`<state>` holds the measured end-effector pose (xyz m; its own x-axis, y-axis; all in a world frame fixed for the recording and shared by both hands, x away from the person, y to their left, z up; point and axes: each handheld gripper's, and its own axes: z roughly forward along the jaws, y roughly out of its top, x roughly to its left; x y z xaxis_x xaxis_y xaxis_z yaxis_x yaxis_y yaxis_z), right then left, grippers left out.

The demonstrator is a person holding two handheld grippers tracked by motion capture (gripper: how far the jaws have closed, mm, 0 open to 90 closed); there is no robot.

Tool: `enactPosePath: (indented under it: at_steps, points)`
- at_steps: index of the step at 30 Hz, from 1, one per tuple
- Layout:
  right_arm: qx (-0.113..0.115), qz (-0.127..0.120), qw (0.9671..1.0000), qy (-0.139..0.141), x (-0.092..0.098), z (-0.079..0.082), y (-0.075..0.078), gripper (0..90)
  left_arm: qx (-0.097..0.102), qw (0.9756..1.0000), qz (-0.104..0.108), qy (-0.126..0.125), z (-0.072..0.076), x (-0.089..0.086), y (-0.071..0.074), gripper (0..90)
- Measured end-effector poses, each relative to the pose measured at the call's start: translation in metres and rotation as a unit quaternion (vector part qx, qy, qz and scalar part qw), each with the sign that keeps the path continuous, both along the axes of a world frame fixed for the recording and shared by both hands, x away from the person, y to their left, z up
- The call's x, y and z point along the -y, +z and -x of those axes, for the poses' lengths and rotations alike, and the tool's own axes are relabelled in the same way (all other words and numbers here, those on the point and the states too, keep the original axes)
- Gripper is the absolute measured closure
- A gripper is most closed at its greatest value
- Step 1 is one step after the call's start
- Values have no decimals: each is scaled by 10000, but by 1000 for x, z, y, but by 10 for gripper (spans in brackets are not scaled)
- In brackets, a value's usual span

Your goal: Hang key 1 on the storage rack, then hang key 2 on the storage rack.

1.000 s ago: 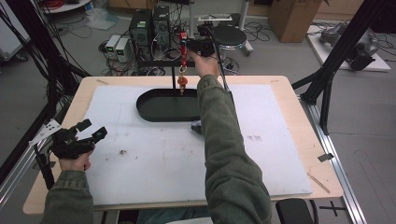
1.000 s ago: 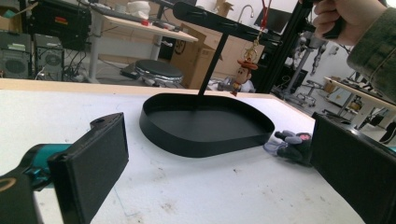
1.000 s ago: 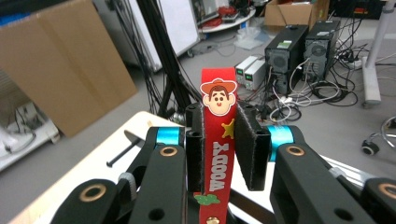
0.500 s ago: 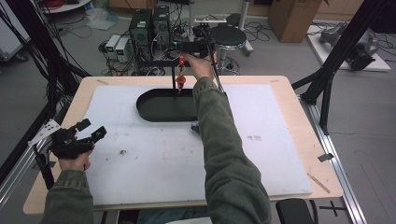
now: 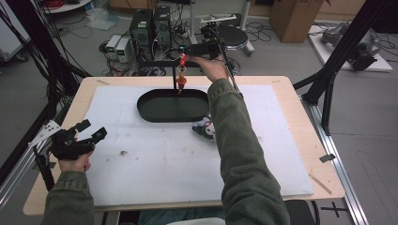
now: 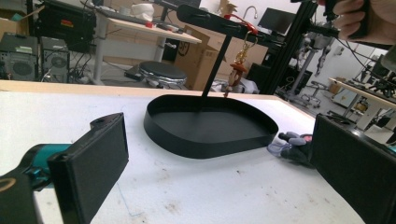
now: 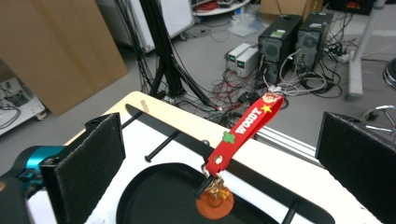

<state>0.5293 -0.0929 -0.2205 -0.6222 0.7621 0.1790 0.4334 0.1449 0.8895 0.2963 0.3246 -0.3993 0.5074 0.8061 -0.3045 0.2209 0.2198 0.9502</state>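
A red strap printed WOODY (image 7: 245, 127) hangs from the top arm of a black stand (image 6: 205, 16), with a small orange figure (image 7: 215, 203) dangling at its lower end over the black oval tray (image 5: 155, 110). My right gripper (image 5: 187, 49) is held high at that arm. Its jaws have just been opening and now stand wide, and both pads (image 7: 88, 163) are clear of the strap between them. My left gripper (image 5: 77, 138) rests open and holds nothing near the table's left edge. It faces the tray (image 6: 159, 122) and the hanging keychain (image 6: 240, 56).
A small grey and dark soft thing (image 5: 204, 129) lies on the white mat just right of the tray. The stand's thin pole (image 6: 217, 65) rises from the tray's far side. Computers and cables (image 5: 150, 28) sit on the floor beyond the table.
The right gripper's jaws went from shut on the strap to wide open, and the strap now hangs free from the stand's arm. The left hand has stayed put.
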Motion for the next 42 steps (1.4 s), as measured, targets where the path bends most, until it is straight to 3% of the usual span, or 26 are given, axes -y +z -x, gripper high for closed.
enactPosePath:
  at_steps: [19, 26, 29, 32, 42]
  points:
    - [-32, 322, 9992, 247, 34, 48, -33, 4, -21, 10000, -15, 1, 0, 1, 0, 51]
    - [-33, 582, 9980, 257, 52, 65, -45, 4, -31, 10000, -21, -18, 0, 2, 0, 51]
    - [-27, 466, 9985, 298, 59, 73, -53, 4, -43, 10000, -18, -29, -1, 2, 0, 51]
    - [-54, 569, 9979, 297, 62, 78, -63, 5, -56, 10000, -4, -40, -1, 2, -1, 51]
    - [-147, 507, 9981, 310, 77, 92, -81, 4, -63, 10000, -17, -50, -1, 2, 0, 51]
